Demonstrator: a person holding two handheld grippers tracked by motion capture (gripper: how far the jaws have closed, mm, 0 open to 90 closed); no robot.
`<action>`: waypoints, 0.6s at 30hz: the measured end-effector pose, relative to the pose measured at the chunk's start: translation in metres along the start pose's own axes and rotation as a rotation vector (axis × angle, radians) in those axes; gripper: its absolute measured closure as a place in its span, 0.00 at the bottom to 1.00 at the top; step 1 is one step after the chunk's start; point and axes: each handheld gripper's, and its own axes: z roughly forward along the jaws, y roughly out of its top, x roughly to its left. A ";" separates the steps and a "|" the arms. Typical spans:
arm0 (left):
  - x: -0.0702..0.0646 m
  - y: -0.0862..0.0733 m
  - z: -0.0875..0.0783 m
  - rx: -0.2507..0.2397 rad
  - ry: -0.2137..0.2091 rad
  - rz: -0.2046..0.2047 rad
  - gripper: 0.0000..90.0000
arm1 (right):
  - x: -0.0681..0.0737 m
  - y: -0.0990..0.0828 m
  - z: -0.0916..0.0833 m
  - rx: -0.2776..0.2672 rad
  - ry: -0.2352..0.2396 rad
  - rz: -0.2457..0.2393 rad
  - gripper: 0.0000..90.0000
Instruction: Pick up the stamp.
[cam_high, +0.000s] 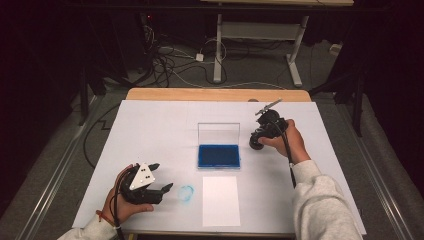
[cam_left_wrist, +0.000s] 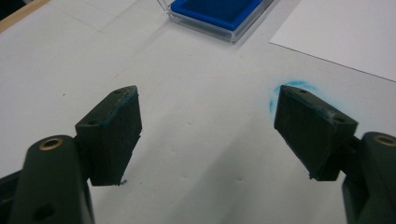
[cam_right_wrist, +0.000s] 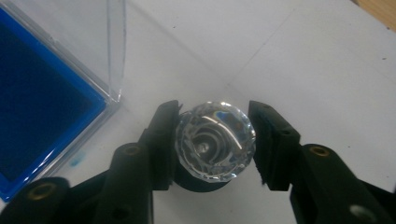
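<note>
Stamp held beside ink pad

Stamp (cam_right_wrist: 215, 141) with faceted clear knob, likely hard and slippery, sits clamped at its sides in the right gripper (cam_right_wrist: 214, 140), just right of the open blue ink pad (cam_high: 218, 155). Left gripper (cam_high: 159, 181), jaws wide apart and empty, hovers left of it.

Two grippers (cam_high: 161, 176) (cam_high: 259, 131), one blue ink pad (cam_high: 218, 155), one white paper sheet (cam_high: 221, 200), one faceted clear knob (cam_right_wrist: 215, 141), one blue smudge (cam_high: 186, 193)

Bare table (cam_left_wrist: 201, 140) between left gripper (cam_left_wrist: 205, 128) fingers; blue smudge (cam_left_wrist: 280, 93) beside one fingertip. Ink pad box (cam_right_wrist: 42, 107), lid upright, just beside right gripper (cam_right_wrist: 215, 140) fingers.
</note>
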 end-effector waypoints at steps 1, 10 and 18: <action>0.000 0.000 0.000 0.004 -0.001 0.001 0.25 | 0.000 0.000 0.000 0.002 -0.001 0.000 0.63; 0.000 -0.001 0.000 0.006 -0.006 0.004 0.25 | 0.003 -0.002 -0.001 0.004 0.002 -0.020 0.63; 0.000 -0.002 0.000 0.008 -0.004 0.004 0.25 | 0.006 -0.017 -0.020 -0.104 -0.010 -0.017 0.64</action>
